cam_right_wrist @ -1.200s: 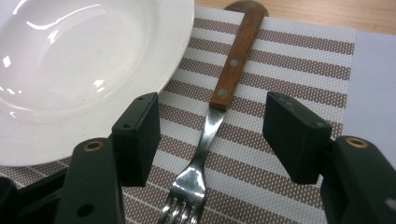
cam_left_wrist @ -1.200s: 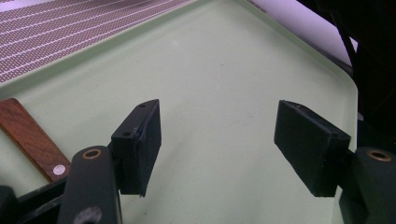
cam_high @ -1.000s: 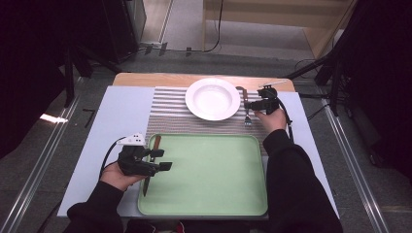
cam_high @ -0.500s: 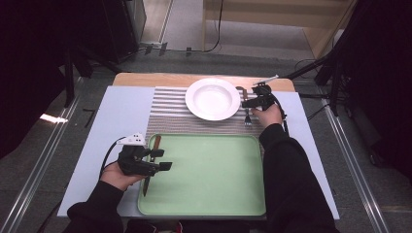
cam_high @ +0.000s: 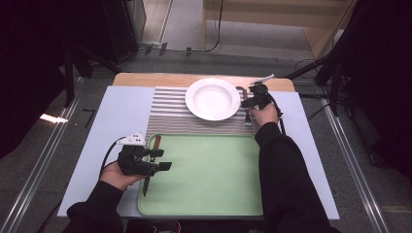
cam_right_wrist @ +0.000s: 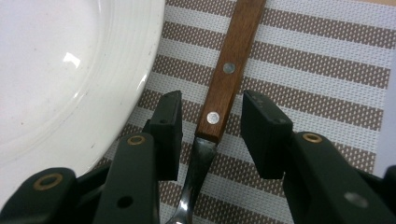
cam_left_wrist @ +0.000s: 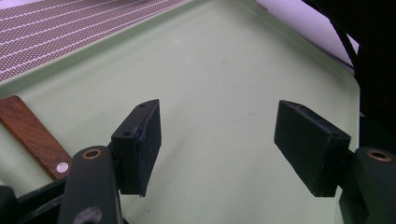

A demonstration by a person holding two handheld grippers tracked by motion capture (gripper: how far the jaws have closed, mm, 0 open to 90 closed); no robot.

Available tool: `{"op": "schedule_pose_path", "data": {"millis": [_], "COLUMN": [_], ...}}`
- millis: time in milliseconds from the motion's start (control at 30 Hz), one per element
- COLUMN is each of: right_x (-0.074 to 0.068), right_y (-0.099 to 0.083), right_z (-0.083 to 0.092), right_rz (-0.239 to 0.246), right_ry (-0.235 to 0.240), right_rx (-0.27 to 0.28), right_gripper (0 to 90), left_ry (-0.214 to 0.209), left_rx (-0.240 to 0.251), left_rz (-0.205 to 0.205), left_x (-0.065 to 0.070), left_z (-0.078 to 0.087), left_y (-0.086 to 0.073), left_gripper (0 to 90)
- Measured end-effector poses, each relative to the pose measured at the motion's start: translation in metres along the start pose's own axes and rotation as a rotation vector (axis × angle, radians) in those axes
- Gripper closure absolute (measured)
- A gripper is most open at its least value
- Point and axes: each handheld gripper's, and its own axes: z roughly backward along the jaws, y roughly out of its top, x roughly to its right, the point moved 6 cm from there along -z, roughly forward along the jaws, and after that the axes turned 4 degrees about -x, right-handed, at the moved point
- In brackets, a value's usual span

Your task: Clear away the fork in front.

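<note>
A fork with a wooden handle (cam_right_wrist: 231,60) lies on the striped placemat (cam_right_wrist: 317,70), just right of the white plate (cam_right_wrist: 70,70). My right gripper (cam_right_wrist: 212,106) straddles the handle's lower end; its jaws have just been closing, with a small gap still on each side. From above, that right gripper (cam_high: 250,99) sits over the fork (cam_high: 248,119) beside the plate (cam_high: 212,98). My left gripper (cam_high: 163,159) hovers open over the green tray (cam_high: 214,194), with nothing between its pads (cam_left_wrist: 140,144). A wooden-handled knife (cam_high: 154,145) lies along the tray's left edge.
The placemat (cam_high: 170,111) lies on a pale blue board (cam_high: 121,116) on the table, with the tray in front of it. The knife's handle (cam_left_wrist: 32,135) is left of the left jaws. Dark stands and cables ring the table.
The right gripper has shifted a little left toward the plate and lower over the fork. The left hand has stayed put.
</note>
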Motion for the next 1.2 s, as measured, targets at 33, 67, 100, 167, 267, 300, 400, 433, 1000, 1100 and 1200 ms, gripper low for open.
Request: {"op": "schedule_pose_path", "data": {"millis": [33, 67, 100, 167, 267, 300, 400, 433, 1000, 1100, 1200], "right_x": [-0.0007, -0.0018, -0.0023, -0.0034, -0.0034, -0.0031, -0.0031, -0.0042, -0.0069, -0.0064, -0.006], "right_y": [0.0002, 0.0002, 0.0002, 0.0002, -0.0004, -0.0004, -0.0012, -0.0017, -0.0046, -0.0052, -0.0052], "right_z": [-0.0002, -0.0005, -0.0006, -0.0009, -0.0013, -0.0013, -0.0017, -0.002, -0.0025, -0.0025, -0.0025], "right_rz": [-0.001, -0.002, -0.002, 0.0, 0.0, -0.011, -0.029, -0.029, -0.097, -0.099, -0.091], "right_ry": [-0.004, -0.009, -0.016, -0.041, -0.069, -0.068, -0.075, -0.082, -0.127, -0.122, -0.119], "right_rx": [0.001, -0.001, 0.0, -0.002, 0.003, 0.004, 0.016, 0.023, 0.048, 0.055, 0.06], "right_gripper": [58.7, 59.9, 60.6, 62.4, 66.8, 67.7, 68.1, 68.2, 75.2, 75.3, 75.5], "left_ry": [0.001, 0.002, 0.002, 0.002, 0.003, 0.003, 0.003, 0.004, 0.01, 0.012, 0.011], "left_rx": [-0.003, -0.003, -0.003, -0.004, -0.003, -0.003, -0.002, -0.003, -0.002, -0.004, -0.005], "left_rz": [0.0, 0.001, 0.001, -0.001, -0.002, -0.002, -0.002, -0.002, 0.001, -0.001, -0.002], "left_x": [-0.0002, -0.0002, -0.0001, 0.0, 0.0002, 0.0002, 0.0001, 0.0, -0.0017, -0.0021, -0.0021], "left_z": [0.0001, 0.0, -0.0002, -0.0007, -0.0008, -0.0008, -0.0008, -0.0007, -0.0001, -0.0003, -0.0004], "left_y": [-0.0001, -0.0001, -0.0001, -0.0002, -0.0002, -0.0002, -0.0001, -0.0001, -0.0001, -0.0002, -0.0004], "left_gripper": [31.4, 31.5, 31.5, 31.5, 31.5, 31.5, 31.5, 31.5, 31.5, 31.4, 31.5]}}
